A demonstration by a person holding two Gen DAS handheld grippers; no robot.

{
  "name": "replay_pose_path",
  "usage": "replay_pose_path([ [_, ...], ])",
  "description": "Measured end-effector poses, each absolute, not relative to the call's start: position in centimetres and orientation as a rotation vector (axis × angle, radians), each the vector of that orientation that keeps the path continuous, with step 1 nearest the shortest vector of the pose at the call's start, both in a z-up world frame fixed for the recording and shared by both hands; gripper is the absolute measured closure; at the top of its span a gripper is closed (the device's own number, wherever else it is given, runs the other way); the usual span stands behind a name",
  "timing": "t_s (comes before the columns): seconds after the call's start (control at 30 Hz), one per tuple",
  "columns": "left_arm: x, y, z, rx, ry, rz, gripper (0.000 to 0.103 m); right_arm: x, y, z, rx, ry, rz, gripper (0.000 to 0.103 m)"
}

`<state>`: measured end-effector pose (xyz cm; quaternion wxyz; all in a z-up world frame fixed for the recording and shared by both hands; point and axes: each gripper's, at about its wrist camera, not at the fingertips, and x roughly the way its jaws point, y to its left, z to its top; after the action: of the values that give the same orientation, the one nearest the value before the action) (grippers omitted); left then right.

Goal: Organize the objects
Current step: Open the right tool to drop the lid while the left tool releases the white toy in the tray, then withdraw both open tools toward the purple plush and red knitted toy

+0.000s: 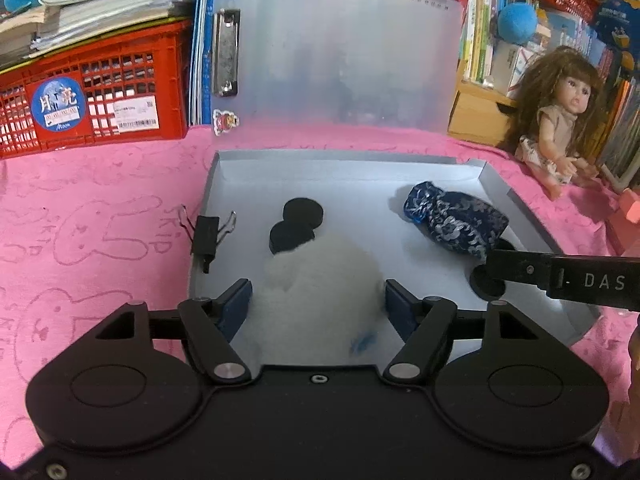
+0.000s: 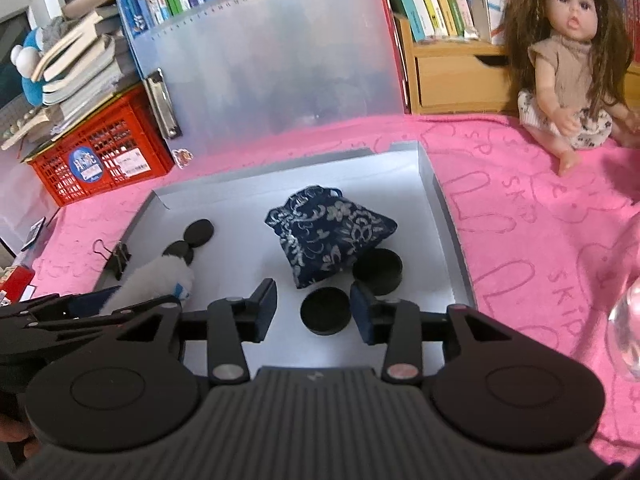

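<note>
A shallow grey tray (image 1: 360, 172) lies on a pink blanket. My left gripper (image 1: 318, 300) is shut on a white fluffy ball (image 1: 320, 276) just above the tray's near part; the ball also shows in the right wrist view (image 2: 156, 276). Two black discs (image 1: 296, 224) lie beyond the ball. A blue patterned pouch (image 2: 328, 232) lies mid-tray, partly over a black round tin (image 2: 378, 266). My right gripper (image 2: 314, 304) is open, its fingers either side of the tin's black lid (image 2: 326, 310). A black binder clip (image 1: 206, 232) sits on the tray's left rim.
A red crate (image 1: 92, 100) with stacked books stands at the back left. A translucent clipboard (image 1: 336, 48) leans behind the tray. A doll (image 2: 568, 60) sits at the right by a wooden bookshelf (image 2: 452, 72). A clear glass object (image 2: 628, 312) is at the right edge.
</note>
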<state>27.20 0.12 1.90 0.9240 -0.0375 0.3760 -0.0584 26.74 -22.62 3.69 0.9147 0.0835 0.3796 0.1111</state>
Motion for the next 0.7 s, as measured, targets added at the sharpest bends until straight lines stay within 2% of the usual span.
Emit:
replay_pose_path([
  [0.33, 23.3, 0.6, 5.2, -0.077, 0.703, -0.160, 0.020, 23.1, -23.1, 6.7, 0.178, 0.700, 0.233, 0.036],
  [0.7, 17.4, 1.1, 7.8, -0.082, 0.635, -0.224, 0.014, 17.7, -23.5, 8.6, 0.155, 0.617, 0.255, 0.018],
])
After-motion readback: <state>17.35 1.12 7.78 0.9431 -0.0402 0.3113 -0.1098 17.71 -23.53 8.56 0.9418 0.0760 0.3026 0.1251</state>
